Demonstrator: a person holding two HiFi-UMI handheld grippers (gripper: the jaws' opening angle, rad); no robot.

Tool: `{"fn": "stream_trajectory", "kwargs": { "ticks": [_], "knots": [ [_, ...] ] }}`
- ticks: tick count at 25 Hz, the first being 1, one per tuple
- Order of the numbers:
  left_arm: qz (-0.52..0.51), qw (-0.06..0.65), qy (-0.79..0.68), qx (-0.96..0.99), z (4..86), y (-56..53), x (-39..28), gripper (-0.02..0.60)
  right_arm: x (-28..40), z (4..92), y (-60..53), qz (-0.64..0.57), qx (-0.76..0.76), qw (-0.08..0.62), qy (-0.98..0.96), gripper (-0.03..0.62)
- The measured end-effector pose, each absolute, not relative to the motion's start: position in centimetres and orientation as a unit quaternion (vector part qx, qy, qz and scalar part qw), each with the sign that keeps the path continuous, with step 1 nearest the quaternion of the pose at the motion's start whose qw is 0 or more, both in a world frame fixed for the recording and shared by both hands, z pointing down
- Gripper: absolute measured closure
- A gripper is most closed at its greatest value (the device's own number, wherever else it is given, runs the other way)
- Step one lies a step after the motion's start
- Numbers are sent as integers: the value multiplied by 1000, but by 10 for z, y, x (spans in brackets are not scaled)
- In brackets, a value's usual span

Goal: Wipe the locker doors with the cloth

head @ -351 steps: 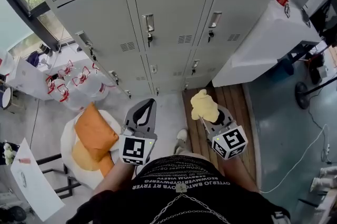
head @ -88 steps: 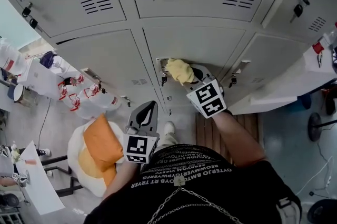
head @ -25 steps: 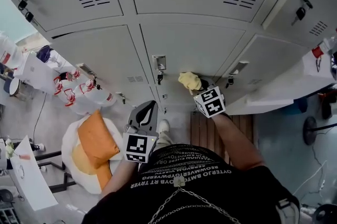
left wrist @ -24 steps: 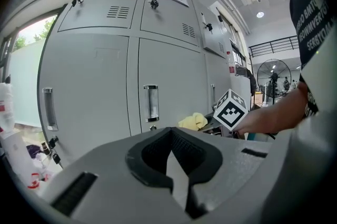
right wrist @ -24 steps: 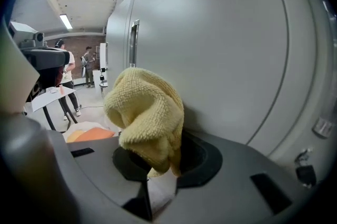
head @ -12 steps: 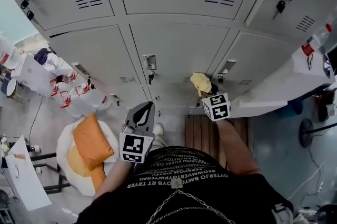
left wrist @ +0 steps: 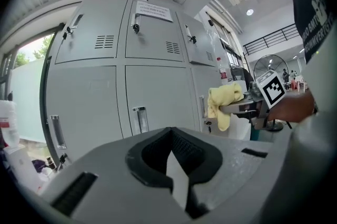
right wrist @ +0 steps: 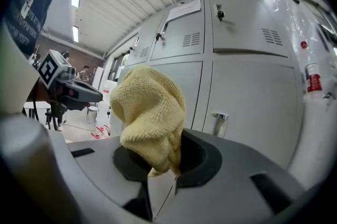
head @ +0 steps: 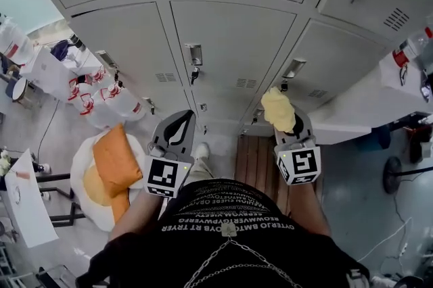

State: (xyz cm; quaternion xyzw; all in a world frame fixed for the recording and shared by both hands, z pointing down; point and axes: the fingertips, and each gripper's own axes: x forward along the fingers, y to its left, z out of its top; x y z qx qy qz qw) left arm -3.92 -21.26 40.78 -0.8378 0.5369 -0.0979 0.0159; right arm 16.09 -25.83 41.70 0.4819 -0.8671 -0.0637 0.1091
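Now the right gripper (right wrist: pixel 162 168) clamps the yellow cloth (right wrist: pixel 150 112) near the lockers (head: pixel 230 43); the left gripper (left wrist: pixel 176 170) has its jaws together, empty

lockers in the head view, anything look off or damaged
Only one thing: the left middle-row door shows a darker gap along its top edge than its neighbours, so it may sit slightly ajar. No dents or spills show. The cloth is bunched but intact.

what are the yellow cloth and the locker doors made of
Cloth: probably terry or microfibre, matte yellow; its nubby looped pile shows. Locker doors: likely painted sheet metal, smooth light grey; punched vent slots and faint sheen suggest it.
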Motion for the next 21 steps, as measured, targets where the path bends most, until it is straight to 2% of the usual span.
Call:
{"fn": "stream_trajectory", "kwargs": {
  "ticks": [5, 12, 21],
  "knots": [
    [-107, -1, 528, -843, 412, -198, -31, 576, 163, 409, -229, -63, 480, 92, -870, 519],
    [-139, 22, 474, -869, 408, -184, 3, 576, 159, 410, -203, -39, 489, 88, -867, 519],
    [-119, 45, 441, -889, 404, -195, -5, 577, 114, 418, -209, -35, 494, 112, -862, 519]
  ]
}}
